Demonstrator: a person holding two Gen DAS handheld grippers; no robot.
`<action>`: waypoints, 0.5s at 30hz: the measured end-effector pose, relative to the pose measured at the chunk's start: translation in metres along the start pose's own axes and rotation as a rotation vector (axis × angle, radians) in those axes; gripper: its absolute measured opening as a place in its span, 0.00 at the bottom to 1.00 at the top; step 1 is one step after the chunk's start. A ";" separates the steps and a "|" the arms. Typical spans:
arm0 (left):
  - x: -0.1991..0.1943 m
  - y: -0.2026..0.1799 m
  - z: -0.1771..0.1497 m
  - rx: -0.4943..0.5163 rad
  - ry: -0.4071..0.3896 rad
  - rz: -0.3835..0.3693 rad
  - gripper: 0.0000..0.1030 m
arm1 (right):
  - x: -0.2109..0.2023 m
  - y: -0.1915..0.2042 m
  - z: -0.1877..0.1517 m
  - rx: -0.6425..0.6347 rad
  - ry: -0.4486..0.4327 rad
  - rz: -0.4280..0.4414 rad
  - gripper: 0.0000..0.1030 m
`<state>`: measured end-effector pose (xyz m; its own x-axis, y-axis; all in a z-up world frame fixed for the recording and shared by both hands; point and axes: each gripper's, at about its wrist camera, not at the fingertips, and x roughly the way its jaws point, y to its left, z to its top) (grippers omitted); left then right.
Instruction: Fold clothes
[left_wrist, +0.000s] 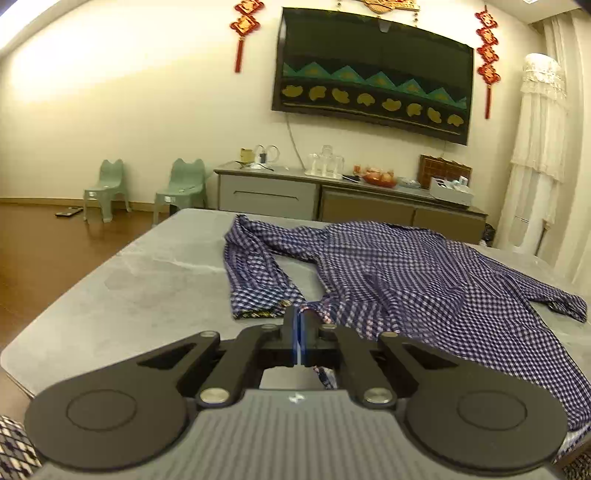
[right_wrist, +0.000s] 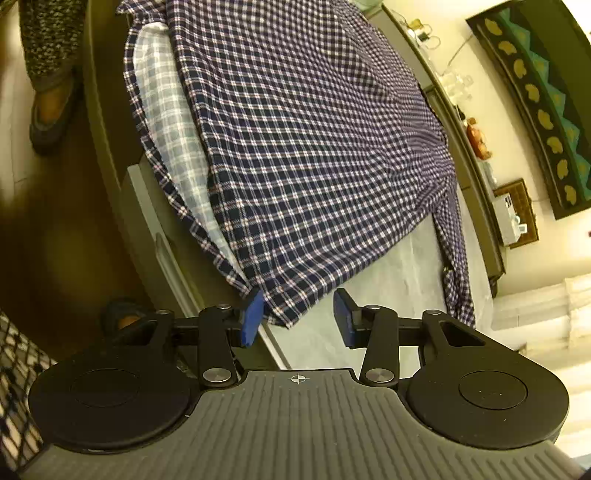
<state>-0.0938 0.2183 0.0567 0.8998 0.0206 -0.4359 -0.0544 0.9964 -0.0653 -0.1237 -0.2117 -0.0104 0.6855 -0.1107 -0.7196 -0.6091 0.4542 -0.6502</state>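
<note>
Nearest, left gripper (left_wrist: 298, 321) pinched tight on the hem corner of one checked shirt (left_wrist: 406, 273); right gripper (right_wrist: 299, 317) spread wide, straddling another hem corner at the grey table (left_wrist: 147, 280) edge, clamping nothing. Beyond, shirt body spread flat across the tabletop, pale inner face showing along one side, both sleeves sprawled outward, one doubled back on itself. No fold across the body visible, so sleeves and body left to fold. Farther off: two green stools (left_wrist: 107, 188), one cabinet (left_wrist: 332, 195), one wall hanging (left_wrist: 373, 70).

Blue-and-white checked shirt (left_wrist: 424, 273) lies spread on the grey table (left_wrist: 147, 280), one sleeve doubled back
</note>
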 end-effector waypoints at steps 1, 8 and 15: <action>0.001 -0.003 -0.001 0.006 0.004 -0.004 0.02 | 0.001 -0.001 0.001 0.001 -0.003 0.003 0.33; 0.006 -0.005 -0.002 0.011 0.030 -0.009 0.02 | 0.014 -0.036 -0.010 0.118 0.076 0.001 0.00; -0.004 -0.014 -0.002 0.080 0.085 -0.070 0.02 | 0.013 -0.062 -0.047 0.112 0.229 -0.027 0.00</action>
<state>-0.0971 0.2044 0.0575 0.8603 -0.0529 -0.5071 0.0451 0.9986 -0.0277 -0.0953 -0.2833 0.0090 0.5849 -0.3151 -0.7474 -0.5351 0.5425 -0.6476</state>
